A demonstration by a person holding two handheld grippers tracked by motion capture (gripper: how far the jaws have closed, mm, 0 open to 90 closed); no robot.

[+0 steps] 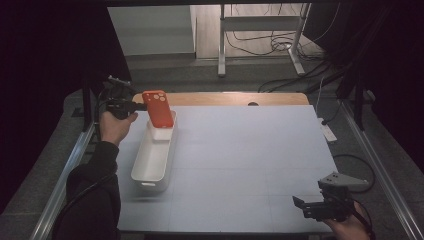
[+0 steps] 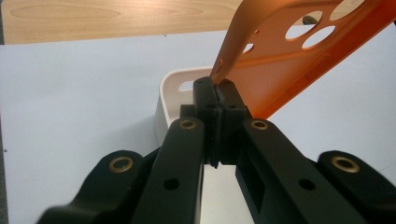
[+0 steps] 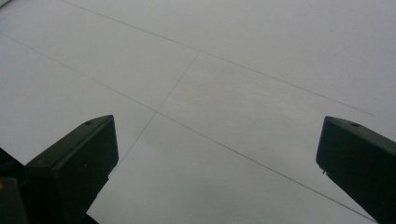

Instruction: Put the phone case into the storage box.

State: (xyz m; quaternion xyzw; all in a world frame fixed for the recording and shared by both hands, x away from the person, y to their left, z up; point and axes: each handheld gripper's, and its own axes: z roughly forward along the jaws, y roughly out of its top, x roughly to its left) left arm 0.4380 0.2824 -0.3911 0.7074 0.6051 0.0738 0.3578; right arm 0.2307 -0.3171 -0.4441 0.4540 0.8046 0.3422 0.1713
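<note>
Orange soft-plastic phone case (image 1: 158, 109), pinched only at one edge by the left gripper (image 2: 217, 91), hung tilted above the long white plastic bin's (image 1: 150, 167) far end and might have slipped outside.

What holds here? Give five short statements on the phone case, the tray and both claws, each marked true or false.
1. The left claw is shut on the edge of the orange phone case. True.
2. The phone case lies flat on the table. False: it is held up, tilted, above the far end of the white tray.
3. The right claw grips the tray. False: it is open, over bare table.
4. The case has round camera cutouts. True.
5. The tray is black. False: it is white.
</note>
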